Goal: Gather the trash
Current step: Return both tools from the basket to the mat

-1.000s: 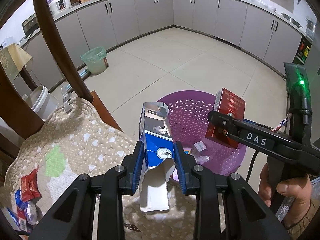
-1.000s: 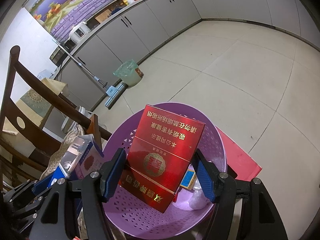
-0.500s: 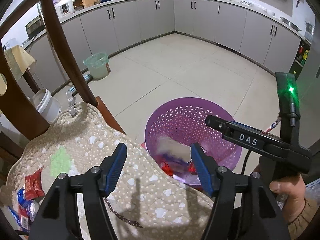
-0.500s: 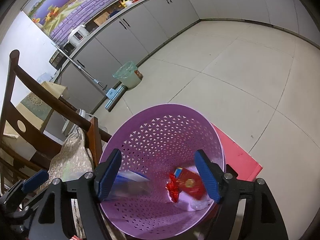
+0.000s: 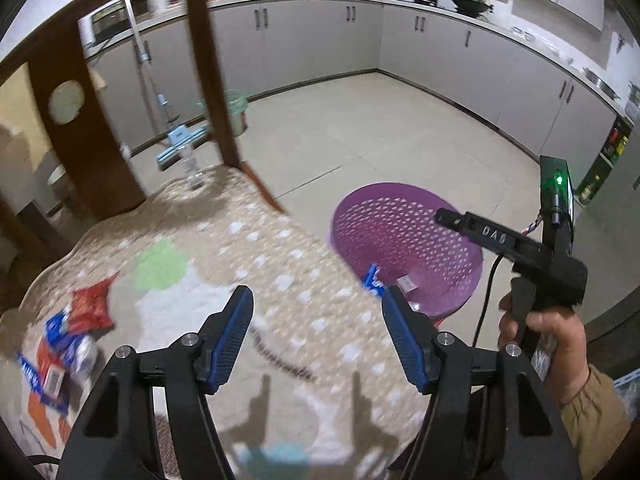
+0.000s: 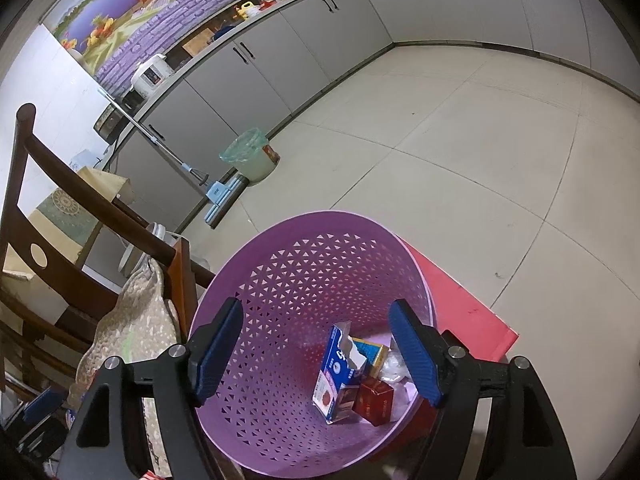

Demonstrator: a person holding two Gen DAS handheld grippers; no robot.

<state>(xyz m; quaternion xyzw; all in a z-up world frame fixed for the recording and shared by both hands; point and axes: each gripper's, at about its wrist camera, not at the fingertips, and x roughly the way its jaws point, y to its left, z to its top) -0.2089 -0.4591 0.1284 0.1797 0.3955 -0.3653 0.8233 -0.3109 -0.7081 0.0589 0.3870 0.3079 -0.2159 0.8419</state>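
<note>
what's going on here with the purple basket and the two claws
A person is collecting trash with two handheld claws. Both the left claw and the right claw are open and empty. A blue carton and a red box lie in the purple basket. More wrappers wait on the cushion.

Both views are evenly lit by indoor light from above. In the left wrist view, the left tool (image 5: 316,336) casts two finger-shaped shadows onto the cushion (image 5: 280,264) below it. That view is motion-blurred: cushion pattern and chair back (image 5: 208,60) are smeared. The right wrist view is sharp. Fisheye distortion bends the cabinets (image 6: 280,68), with dark corners in both views.
</note>
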